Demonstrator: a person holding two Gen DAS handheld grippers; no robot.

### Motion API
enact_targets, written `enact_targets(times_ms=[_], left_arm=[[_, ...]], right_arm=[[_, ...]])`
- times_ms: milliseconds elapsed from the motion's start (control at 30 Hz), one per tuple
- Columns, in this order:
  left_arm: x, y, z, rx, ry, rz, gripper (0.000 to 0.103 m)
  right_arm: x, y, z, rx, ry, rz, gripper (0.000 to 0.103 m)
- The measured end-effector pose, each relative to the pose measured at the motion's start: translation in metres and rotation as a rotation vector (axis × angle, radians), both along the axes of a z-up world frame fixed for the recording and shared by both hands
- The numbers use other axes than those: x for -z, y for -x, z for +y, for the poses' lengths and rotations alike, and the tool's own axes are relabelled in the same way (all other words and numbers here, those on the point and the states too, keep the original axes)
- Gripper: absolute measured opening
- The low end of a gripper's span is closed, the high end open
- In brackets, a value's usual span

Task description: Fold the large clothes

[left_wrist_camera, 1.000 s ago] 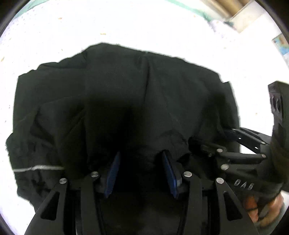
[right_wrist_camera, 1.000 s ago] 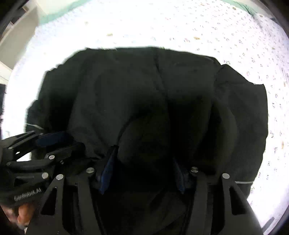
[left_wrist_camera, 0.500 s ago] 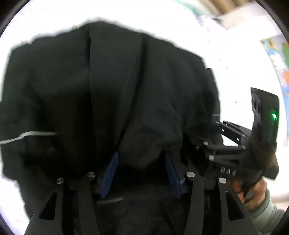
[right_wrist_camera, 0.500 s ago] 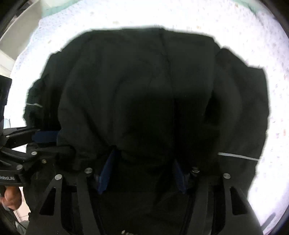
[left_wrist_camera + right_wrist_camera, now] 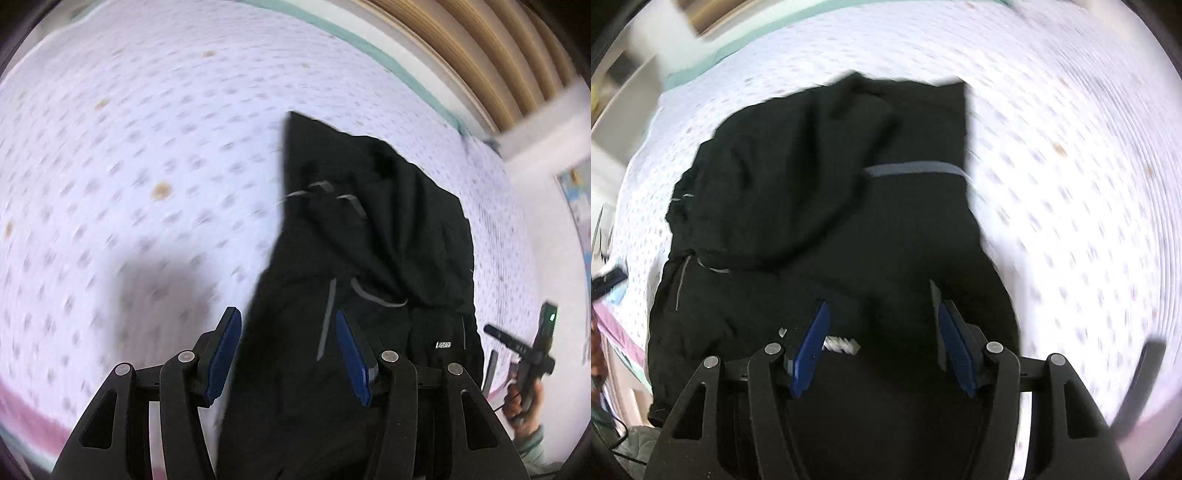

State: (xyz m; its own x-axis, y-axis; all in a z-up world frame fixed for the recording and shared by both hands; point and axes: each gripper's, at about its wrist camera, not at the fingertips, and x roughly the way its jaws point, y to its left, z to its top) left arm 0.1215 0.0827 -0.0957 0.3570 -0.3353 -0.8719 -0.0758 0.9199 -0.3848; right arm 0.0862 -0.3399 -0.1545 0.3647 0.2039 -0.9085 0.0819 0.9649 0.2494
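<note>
Spread across nearly the whole of both frames: a dotted white bedsheet (image 5: 155, 155), blurred by motion. On it, from centre to lower right of the left view and filling centre and left of the right view, a black jacket (image 5: 369, 266) in a rough bundle, grey trim showing. At bottom centre of the left view, the left gripper (image 5: 286, 350), fingers apart, cloth lying between the blue pads but seemingly not pinched. At bottom centre of the right view, the right gripper (image 5: 881, 341), jaws opening over dark cloth, nothing clamped. At far right of the left view, small, a hand (image 5: 519, 404) on the other gripper's handle.

Likely trouble from here: bundle slumping open once let go, since the top layer sits bunched rather than flat; a pad dragging a fold loose on the way out.

Against a second ago: jacket no longer filling the frames, much more sheet visible, both cameras swung sideways and apart.
</note>
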Motion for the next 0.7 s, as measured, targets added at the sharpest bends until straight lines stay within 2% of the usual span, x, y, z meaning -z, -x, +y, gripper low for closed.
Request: enact_targets(times_ms=[100,300,533,700], left_arm=[[0.017,0.016,0.008,-0.008,-0.008,0.056,0.055],[0.054,0.058,-0.001,0.086,0.016,0.184,0.055],[0.079,0.094,0.011,0.030,0.044,0.275,0.055],[0.091,0.109,0.008,0.050,0.060,0.328,0.055]], right_arm=[[0.007,0.022,-0.034,0.073,-0.038,0.039,0.064],[0.012,0.067,-0.067,0.152,-0.030,0.064,0.064],[0.030,0.108,-0.086,0.199,0.013,0.143,0.064],[0.041,0.133,-0.098,0.223,0.059,0.175,0.064]])
